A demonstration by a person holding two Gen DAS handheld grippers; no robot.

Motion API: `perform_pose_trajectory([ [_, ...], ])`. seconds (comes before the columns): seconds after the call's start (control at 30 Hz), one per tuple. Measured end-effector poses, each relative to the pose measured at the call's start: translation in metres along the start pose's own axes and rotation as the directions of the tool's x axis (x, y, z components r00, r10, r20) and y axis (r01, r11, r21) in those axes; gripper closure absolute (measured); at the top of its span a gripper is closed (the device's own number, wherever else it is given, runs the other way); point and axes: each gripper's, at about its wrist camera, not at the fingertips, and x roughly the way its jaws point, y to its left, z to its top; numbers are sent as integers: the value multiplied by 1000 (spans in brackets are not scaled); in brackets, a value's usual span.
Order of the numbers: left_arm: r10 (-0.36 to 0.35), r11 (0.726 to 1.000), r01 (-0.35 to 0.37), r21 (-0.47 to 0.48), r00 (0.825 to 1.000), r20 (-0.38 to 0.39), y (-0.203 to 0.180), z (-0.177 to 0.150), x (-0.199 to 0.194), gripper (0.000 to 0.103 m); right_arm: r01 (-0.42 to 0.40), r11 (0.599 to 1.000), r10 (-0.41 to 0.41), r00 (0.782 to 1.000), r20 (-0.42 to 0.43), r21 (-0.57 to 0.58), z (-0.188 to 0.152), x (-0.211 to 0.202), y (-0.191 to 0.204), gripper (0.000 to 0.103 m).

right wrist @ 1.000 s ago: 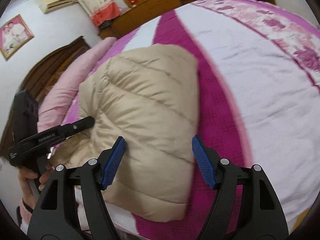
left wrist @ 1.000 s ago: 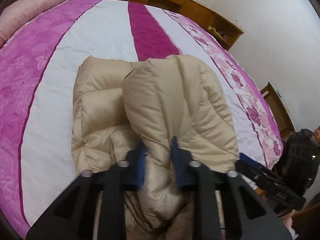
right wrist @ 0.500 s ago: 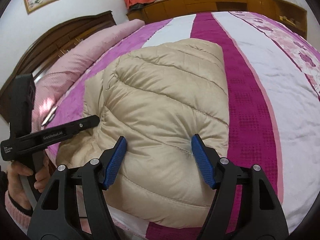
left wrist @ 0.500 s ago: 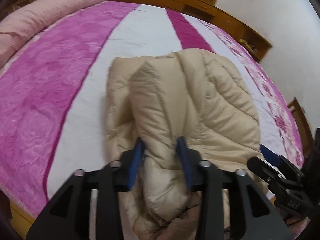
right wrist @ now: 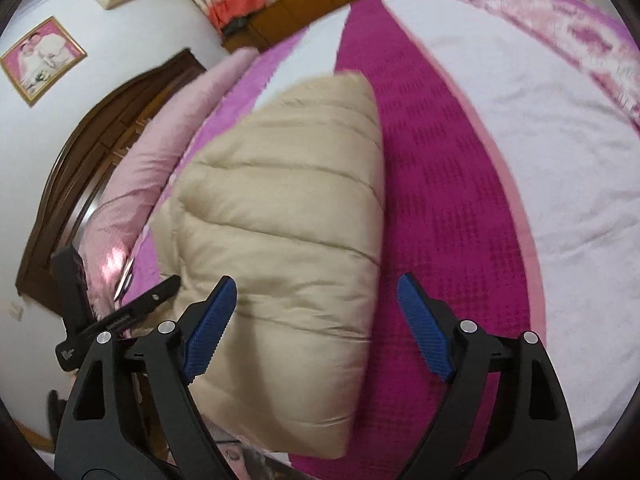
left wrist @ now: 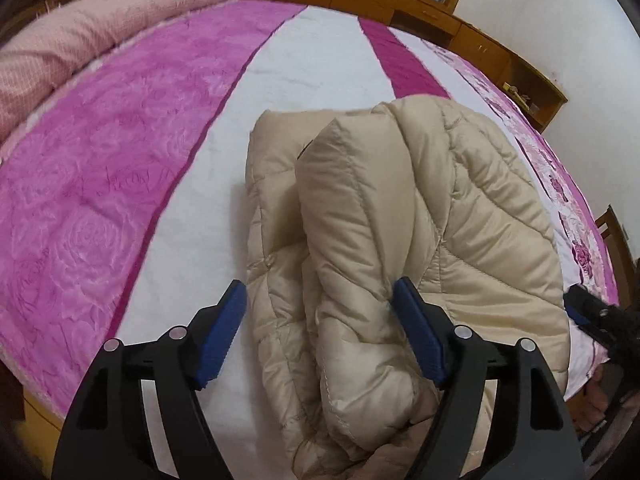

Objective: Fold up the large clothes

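Left wrist view — beige puffer jacket [left wrist: 400, 240] is lying folded into a thick bundle on the bedspread [left wrist: 120, 200], across its white stripe and toward the right edge of the bed. Left gripper [left wrist: 320, 332] is hovering with its jaws spread wide; the near end of the bundle is sitting between the blue pads [left wrist: 222, 332], the right pad touching the fabric, the left pad just beside it and pinching nothing. Pink rolled quilt [left wrist: 80, 32] is lying along the far left of the bed. Wooden cabinets [left wrist: 400, 0] are running along the far wall. Right gripper [left wrist: 592, 316] is showing at the right edge, near the jacket's right side.

Right wrist view — the jacket [right wrist: 280, 220] is resting on the magenta and white stripes of the bedspread [right wrist: 540, 160], a quilted panel facing up. Right gripper [right wrist: 316, 328] is being held with its jaws spread wide over the near right edge of the bundle; the left pad is over the fabric, the right pad is over the magenta stripe, neither gripping. Left gripper [right wrist: 132, 312] is appearing at the near left, beside the jacket's left end. Dark headboard [right wrist: 80, 160] and a framed picture [right wrist: 40, 60] are showing at the far left.
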Motion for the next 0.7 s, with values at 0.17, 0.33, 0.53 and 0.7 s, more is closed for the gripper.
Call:
perform_pose_trajectory([
  [0.17, -47, 997, 45, -55, 998, -39, 14, -2, 13, 29, -161, 981, 171, 981, -90, 112, 2, 26, -21, 14],
  [0.33, -237, 955, 216, -205, 968, -83, 35, -3, 31, 38, -340, 913, 378, 913, -155, 225, 1, 55, -33, 13],
  [0.53, -440, 876, 419, -239, 897, -36, 29, 9, 34, 68, -442, 876, 461, 885, -70, 192, 7, 36, -32, 46],
  [0.7, -512, 852, 507, -131, 859, -1, -13, 37, 29, 74, -421, 905, 417, 907, 63, 62, 28, -11, -25, 50],
])
